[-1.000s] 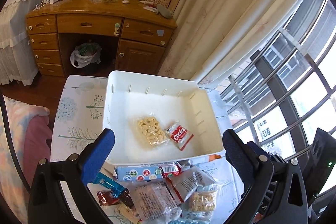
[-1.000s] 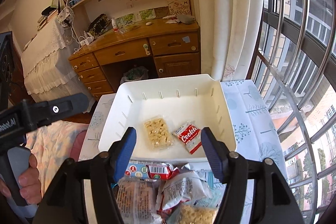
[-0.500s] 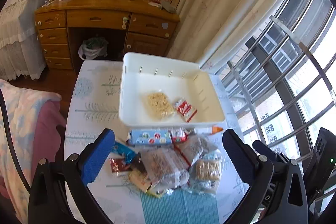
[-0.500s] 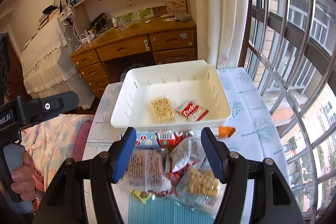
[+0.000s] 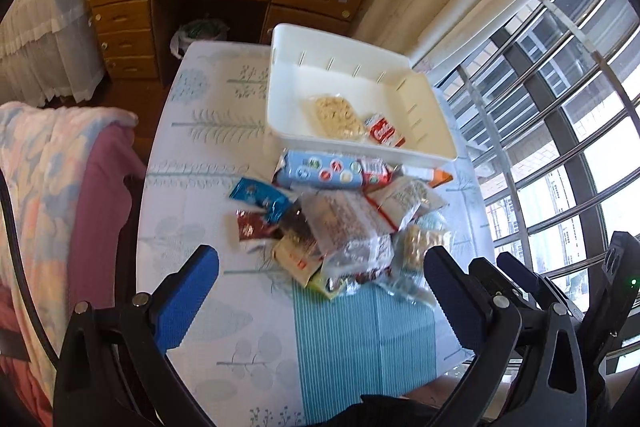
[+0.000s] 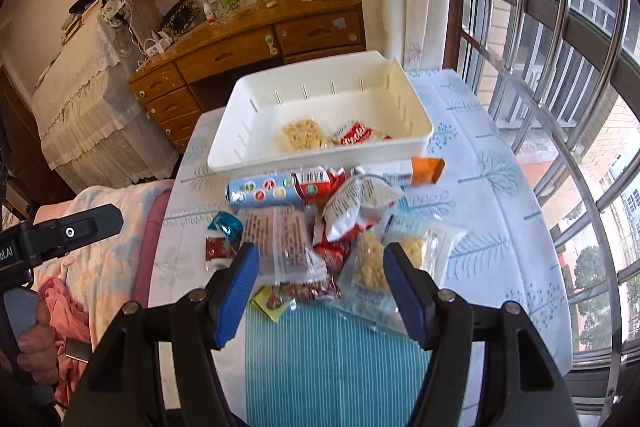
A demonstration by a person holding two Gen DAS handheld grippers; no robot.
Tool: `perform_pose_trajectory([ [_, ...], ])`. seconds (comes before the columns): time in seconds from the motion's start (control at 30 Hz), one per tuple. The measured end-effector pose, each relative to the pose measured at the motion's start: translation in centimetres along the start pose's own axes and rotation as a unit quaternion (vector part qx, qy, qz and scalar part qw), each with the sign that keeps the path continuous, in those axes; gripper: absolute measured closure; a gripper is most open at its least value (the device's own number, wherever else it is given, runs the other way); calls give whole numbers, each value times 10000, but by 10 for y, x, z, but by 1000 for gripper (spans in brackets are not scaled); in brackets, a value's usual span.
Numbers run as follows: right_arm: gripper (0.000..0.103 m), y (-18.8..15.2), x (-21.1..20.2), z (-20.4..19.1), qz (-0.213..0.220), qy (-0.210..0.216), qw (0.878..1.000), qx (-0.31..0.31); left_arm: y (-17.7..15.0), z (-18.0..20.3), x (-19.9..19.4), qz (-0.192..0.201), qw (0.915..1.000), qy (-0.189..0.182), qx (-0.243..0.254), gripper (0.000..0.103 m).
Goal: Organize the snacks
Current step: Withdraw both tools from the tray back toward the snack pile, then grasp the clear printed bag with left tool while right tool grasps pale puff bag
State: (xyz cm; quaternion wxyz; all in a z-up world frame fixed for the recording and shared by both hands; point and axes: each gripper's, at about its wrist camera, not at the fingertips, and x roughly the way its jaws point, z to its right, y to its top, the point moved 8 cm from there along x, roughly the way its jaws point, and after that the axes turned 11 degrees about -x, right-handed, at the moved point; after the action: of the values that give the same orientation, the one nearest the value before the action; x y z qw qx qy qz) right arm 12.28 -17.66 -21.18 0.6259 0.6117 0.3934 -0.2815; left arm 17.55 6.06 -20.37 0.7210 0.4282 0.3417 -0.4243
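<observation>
Snacks (image 6: pixel 320 227) lie heaped on the patterned tablecloth (image 6: pixel 480 195), just in front of the white bin (image 6: pixel 416 115); a clear cracker pack (image 6: pixel 302 135) and a red cookie pack (image 6: pixel 354 137) already sit inside it. Both grippers have drawn back from the bin to the pile within the last second. Right gripper (image 6: pixel 320 287): jaws opening, nothing between the pads. Left gripper (image 5: pixel 320 291): jaws wide apart, empty. Judged stage: two items sorted, next pick about to begin.
</observation>
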Motion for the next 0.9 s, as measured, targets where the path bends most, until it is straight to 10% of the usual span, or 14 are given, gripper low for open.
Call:
perform_pose_trajectory([
  [0.1,18,-10,7,3,-123,61,9999,21,-7,-5,8,-180,9997,84,-128,1],
  [0.9,18,-46,84,45,-1596,426,9829,-819,-33,23,110,-1546,9776,1081,-936,1],
])
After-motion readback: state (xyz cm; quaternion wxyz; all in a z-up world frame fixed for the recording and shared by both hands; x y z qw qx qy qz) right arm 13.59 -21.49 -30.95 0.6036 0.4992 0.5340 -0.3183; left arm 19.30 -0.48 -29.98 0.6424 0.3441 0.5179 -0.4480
